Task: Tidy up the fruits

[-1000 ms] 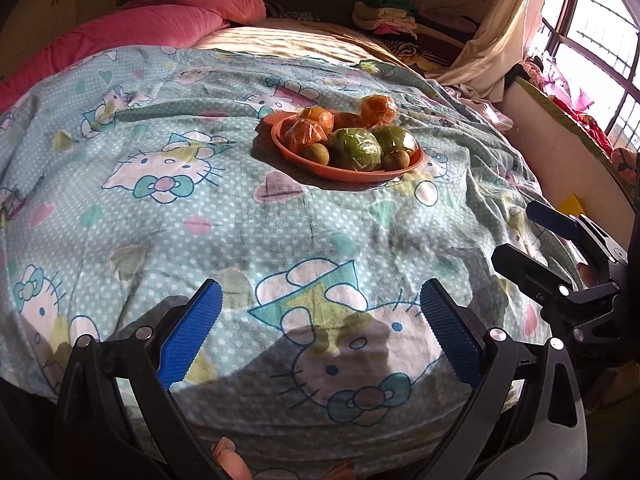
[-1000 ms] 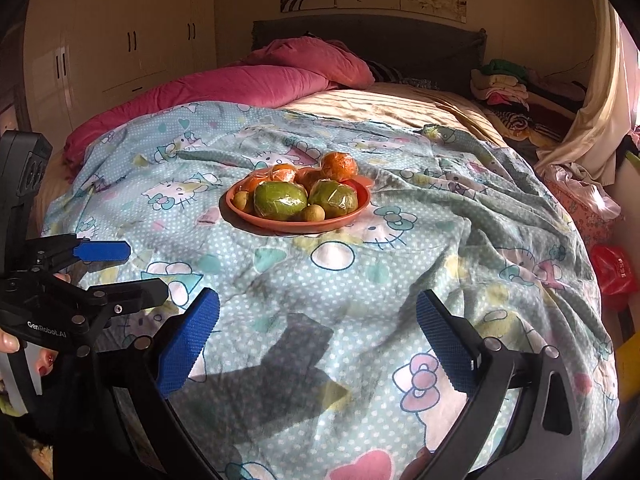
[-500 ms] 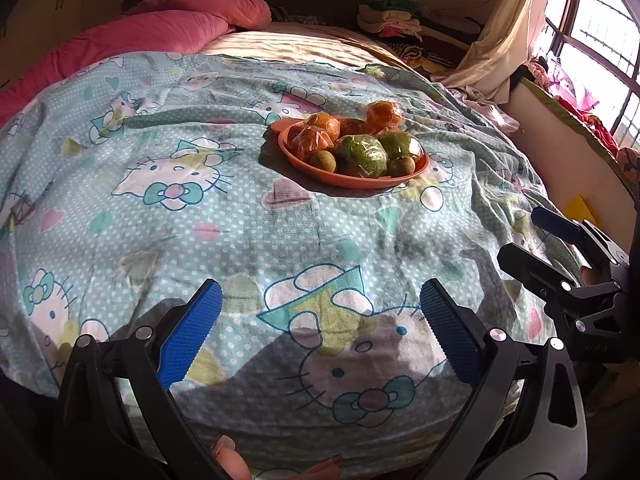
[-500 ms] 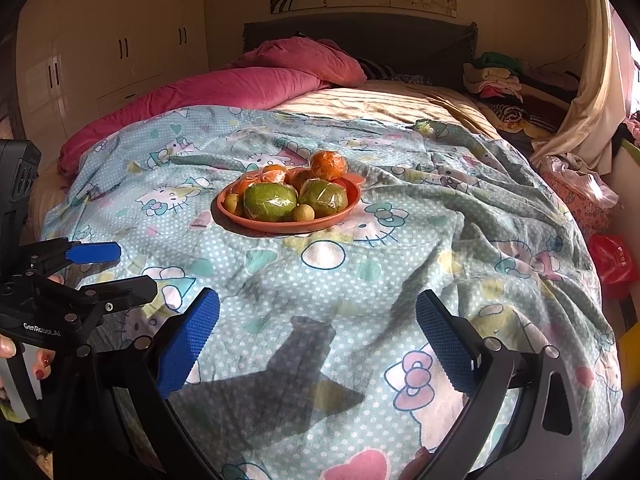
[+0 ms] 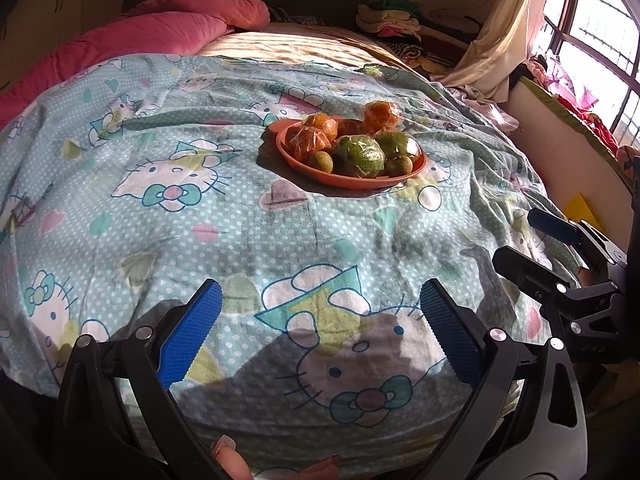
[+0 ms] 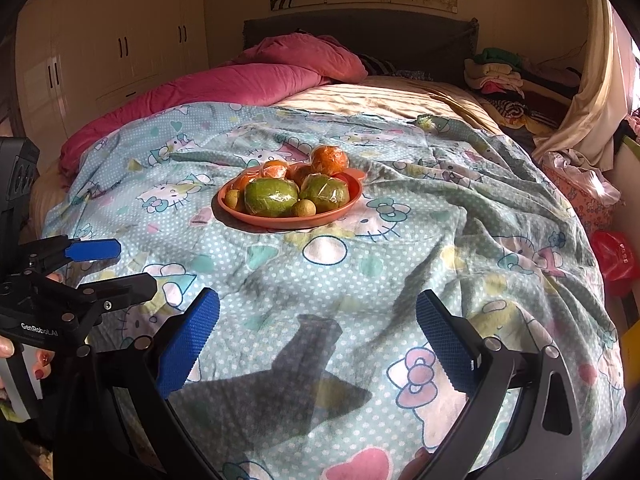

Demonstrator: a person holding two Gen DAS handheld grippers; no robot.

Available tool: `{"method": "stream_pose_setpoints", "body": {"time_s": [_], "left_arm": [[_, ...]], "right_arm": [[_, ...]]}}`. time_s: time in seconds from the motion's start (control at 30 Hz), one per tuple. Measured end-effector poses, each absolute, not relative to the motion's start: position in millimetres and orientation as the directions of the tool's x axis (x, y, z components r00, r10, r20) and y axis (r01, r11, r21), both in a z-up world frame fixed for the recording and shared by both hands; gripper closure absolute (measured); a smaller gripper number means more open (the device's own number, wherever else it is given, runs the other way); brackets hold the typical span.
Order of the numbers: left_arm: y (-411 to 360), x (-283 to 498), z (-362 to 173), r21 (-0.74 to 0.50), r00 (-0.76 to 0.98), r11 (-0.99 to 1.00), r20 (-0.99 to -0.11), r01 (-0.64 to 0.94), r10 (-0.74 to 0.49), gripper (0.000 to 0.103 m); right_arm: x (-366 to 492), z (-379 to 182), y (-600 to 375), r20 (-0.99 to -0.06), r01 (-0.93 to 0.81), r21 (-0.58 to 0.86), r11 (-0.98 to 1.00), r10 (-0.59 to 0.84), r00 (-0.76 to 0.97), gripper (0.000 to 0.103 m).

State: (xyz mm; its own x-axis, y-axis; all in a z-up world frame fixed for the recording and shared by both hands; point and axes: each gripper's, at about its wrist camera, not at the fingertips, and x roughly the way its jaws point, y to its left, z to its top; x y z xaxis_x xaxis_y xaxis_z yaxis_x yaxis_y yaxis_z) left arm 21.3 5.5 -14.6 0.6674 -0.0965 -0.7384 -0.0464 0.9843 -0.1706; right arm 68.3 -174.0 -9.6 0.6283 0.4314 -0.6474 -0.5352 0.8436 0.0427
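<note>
An orange plate (image 5: 320, 173) (image 6: 296, 222) sits on the bed's light blue cartoon-cat cover, piled with fruit. It holds wrapped oranges (image 5: 318, 128) (image 6: 329, 160), two wrapped green fruits (image 5: 359, 156) (image 6: 272, 197) and small brownish-green fruits (image 5: 321, 161) (image 6: 303, 209). My left gripper (image 5: 320, 336) is open and empty, well short of the plate near the bed's front edge. My right gripper (image 6: 318, 340) is open and empty, also well short of the plate. Each gripper shows at the side of the other's view, the right one (image 5: 536, 240) and the left one (image 6: 120, 268).
A pink duvet and pillow (image 6: 256, 76) lie at the head of the bed. Folded clothes (image 6: 496, 72) are piled at the far right. A window and curtain (image 5: 592, 24) are on the right, wardrobes (image 6: 116, 40) on the left. A red bag (image 6: 612, 256) sits beside the bed.
Both grippers have moved slightly forward and lifted, so the plate sits a little lower in each view. Both stay open and empty.
</note>
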Motion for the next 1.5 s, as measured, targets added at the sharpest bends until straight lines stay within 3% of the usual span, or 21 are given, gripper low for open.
{"method": "stream_pose_setpoints", "body": {"time_s": [1.5], "left_arm": [[6.3, 19.5, -10.8, -0.155, 0.681, 0.986, -0.729, -0.058, -0.075, 0.01]], "right_arm": [[69.4, -11.4, -173.7, -0.649, -0.535, 0.041, 0.844, 0.43, 0.628, 0.005]]}}
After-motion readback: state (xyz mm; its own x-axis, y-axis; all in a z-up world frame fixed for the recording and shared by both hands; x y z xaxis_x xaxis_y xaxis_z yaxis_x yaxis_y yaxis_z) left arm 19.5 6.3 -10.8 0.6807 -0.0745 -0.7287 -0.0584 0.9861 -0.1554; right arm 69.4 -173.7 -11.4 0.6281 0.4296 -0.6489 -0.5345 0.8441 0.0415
